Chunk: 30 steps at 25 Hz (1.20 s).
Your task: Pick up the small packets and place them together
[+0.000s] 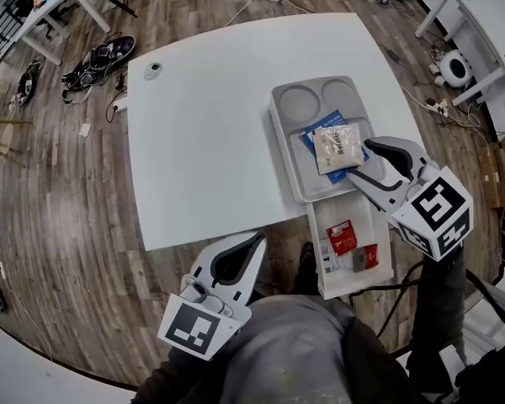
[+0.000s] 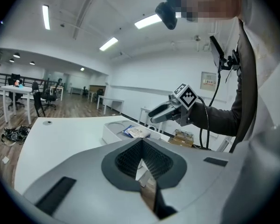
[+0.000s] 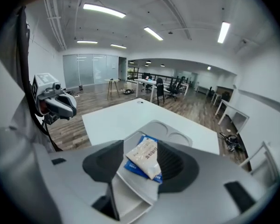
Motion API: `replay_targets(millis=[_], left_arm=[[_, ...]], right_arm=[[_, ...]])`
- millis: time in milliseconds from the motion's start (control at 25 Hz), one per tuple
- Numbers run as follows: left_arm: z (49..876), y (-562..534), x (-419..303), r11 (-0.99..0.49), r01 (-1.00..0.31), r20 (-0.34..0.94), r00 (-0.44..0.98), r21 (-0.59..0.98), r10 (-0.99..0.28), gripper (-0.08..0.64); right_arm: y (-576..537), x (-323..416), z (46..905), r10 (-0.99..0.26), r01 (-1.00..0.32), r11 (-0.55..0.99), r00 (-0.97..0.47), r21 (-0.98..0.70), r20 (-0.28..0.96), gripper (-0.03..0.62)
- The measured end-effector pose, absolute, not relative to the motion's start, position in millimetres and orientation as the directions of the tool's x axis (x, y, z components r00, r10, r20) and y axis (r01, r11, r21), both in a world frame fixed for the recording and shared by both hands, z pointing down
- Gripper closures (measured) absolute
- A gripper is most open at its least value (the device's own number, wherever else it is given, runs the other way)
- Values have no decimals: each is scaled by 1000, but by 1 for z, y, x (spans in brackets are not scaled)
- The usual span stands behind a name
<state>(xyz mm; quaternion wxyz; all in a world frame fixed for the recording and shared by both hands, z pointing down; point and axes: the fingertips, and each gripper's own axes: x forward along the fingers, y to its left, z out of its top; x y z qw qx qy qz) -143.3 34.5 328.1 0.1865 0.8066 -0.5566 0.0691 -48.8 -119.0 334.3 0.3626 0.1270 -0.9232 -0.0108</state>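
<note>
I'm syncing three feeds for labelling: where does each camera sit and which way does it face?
Head view: on the person's head, steeply down at table, grey tray, left gripper, right gripper, torso.
Left gripper view: on that gripper, along shut jaws across the table; right gripper and sleeve show.
Right gripper view: on that gripper, down between open jaws at packets; left gripper shows.
Shared: all see the tray.

Left gripper (image 1: 252, 242) points nearly level, jaws together; right gripper (image 1: 360, 160) tilts downward, jaws apart.
</note>
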Motion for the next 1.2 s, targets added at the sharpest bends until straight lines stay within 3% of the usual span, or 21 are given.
replay_targets(millis=[160,320,520,720,1040,1200], left_arm=[[326,28,-115,-380,-900,319,433,215,-843,558],[325,24,-96,-426,-879,319,474,213,-820,558],[329,23,-87,-443,-868,323,495,223,-807,558],[333,23,-96,-432,-873,334,486,227,-808,558],[336,20,-103,-420,-873,326,483,248,-812,558],[336,19,-106,-418,-874,317,481,247,-817,558]], right_arm=[[-92,-16,351,-214,-222,972,-681,81,700,367],[-47,0,393,-105,-189,982,-632,-21,768,367],[2,8,464,-15,-96,995,-454,-32,891,366],[4,13,495,-27,-116,993,-336,-13,941,345],[-3,9,501,-38,-134,991,-326,-6,945,347],[-8,7,500,-62,-148,989,-338,12,939,417]])
